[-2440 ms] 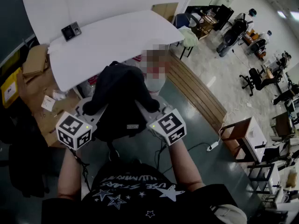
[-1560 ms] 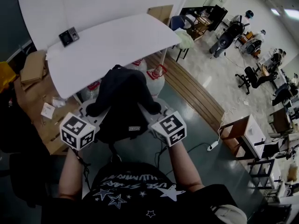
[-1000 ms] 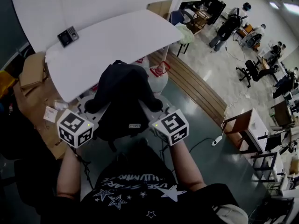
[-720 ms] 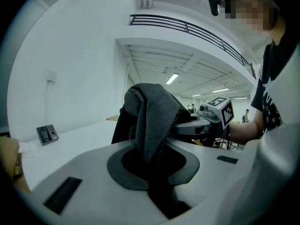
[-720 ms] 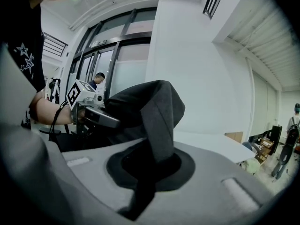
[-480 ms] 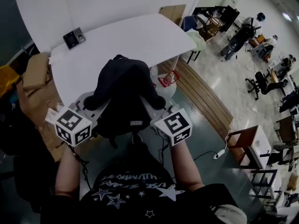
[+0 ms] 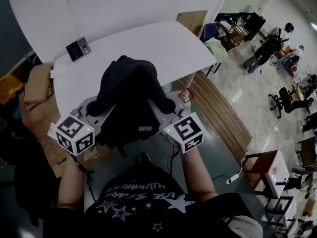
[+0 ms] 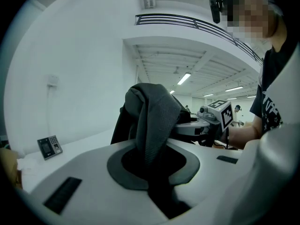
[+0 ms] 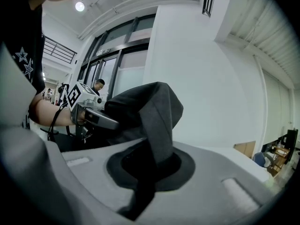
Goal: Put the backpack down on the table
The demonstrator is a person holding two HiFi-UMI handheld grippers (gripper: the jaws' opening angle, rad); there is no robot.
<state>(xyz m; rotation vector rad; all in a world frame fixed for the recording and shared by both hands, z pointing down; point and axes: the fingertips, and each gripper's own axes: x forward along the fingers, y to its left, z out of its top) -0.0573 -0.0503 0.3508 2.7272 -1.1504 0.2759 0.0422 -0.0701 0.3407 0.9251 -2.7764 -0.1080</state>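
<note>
A black backpack (image 7: 129,103) hangs in the air between my two grippers, its upper part over the near edge of the white table (image 7: 148,43). My left gripper (image 7: 94,114) is shut on the backpack's left shoulder strap (image 8: 152,121). My right gripper (image 7: 166,114) is shut on the right shoulder strap (image 9: 157,121). In each gripper view the dark strap runs up out of the closed jaws and folds over. The left gripper's marker cube (image 7: 75,134) and the right one (image 7: 184,132) sit near my body.
A small dark keypad device (image 7: 78,47) lies at the table's far left corner. Cardboard boxes (image 7: 38,81) stand left of the table. A wooden floor strip (image 7: 223,118) runs to the right, with chairs, desks and people (image 7: 270,46) farther off.
Both grippers and the hanging backpack have moved forward toward the table and slightly up. The backpack's top now overlaps the table's near edge. Both grips are unchanged.
</note>
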